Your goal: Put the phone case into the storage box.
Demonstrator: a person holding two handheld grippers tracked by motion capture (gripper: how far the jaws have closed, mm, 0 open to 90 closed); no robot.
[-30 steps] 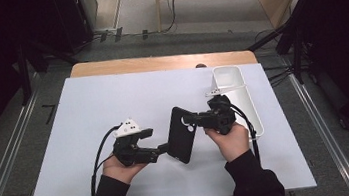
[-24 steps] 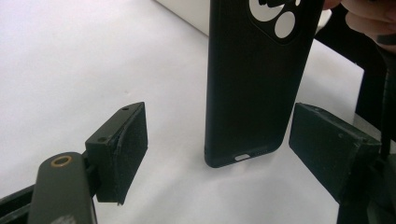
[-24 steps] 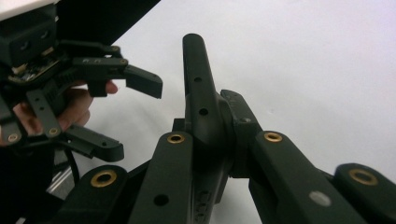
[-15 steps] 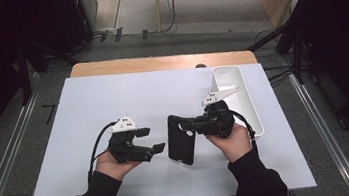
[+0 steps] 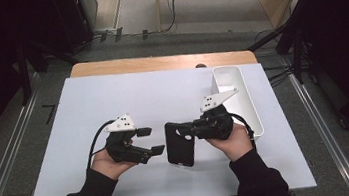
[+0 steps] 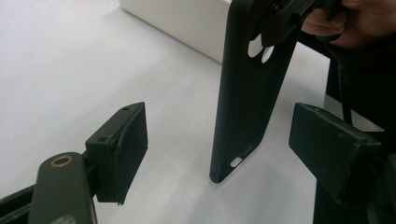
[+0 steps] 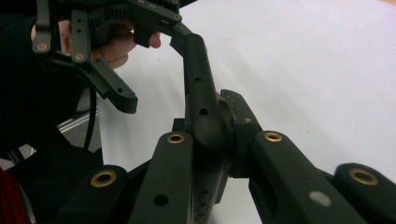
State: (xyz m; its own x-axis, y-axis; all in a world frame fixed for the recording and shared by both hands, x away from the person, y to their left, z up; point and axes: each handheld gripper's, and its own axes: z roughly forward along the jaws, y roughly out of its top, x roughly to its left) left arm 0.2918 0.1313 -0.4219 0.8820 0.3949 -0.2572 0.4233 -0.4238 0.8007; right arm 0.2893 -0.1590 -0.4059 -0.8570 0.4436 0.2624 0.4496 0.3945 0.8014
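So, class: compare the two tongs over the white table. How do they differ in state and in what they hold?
The left tongs stand open and hold nothing, while the right tongs are shut on the black phone case. The left tongs sit apart from the case; the right tongs clamp its edge. Both are black, hand-held, and face each other across the case.

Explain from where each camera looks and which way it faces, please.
High view: above the person's side, looking forward and down at the white table; both hands show, the right gripper shut on a black phone case.
Left gripper view: rides the left gripper, looking between its open fingers at the case.
Right gripper view: rides the right gripper, looking along the clamped case to the left gripper.
All three views share the case.
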